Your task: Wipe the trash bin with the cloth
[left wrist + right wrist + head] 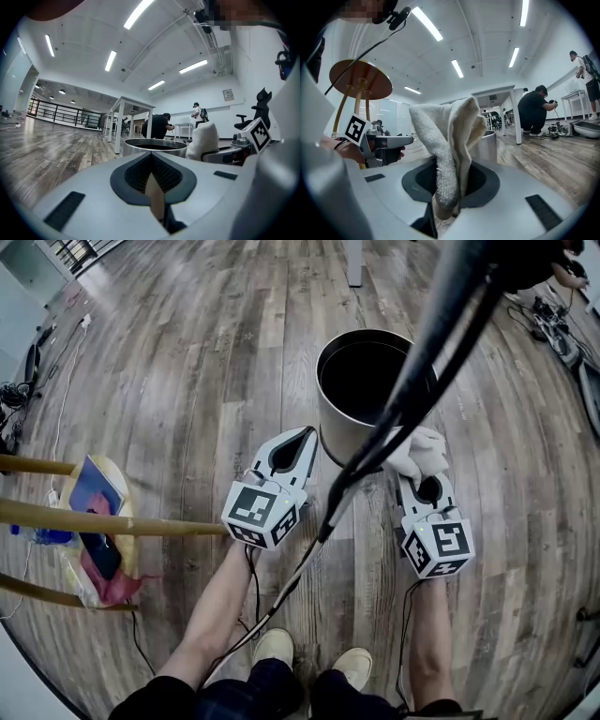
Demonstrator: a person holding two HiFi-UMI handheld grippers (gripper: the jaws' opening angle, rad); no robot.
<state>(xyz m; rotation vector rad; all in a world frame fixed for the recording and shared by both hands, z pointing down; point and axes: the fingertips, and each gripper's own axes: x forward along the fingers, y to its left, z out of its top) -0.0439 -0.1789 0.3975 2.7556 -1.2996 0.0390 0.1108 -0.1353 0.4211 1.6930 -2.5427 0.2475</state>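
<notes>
A round metal trash bin (367, 390) with a black inside stands on the wooden floor ahead of me. Its rim (154, 144) shows in the left gripper view and its side (487, 145) in the right gripper view. My right gripper (419, 471) is shut on a white cloth (420, 450) that sticks up from the jaws (447, 140), close to the bin's near right wall. My left gripper (309, 435) is shut with nothing in it, its tip beside the bin's near left wall.
A wooden stool frame (84, 521) stands at the left over a pile with a blue book (94, 493) and red cloth. A dark cable (412, 381) hangs across the bin. Cables lie at the far left and right. People and tables (164, 124) stand farther off.
</notes>
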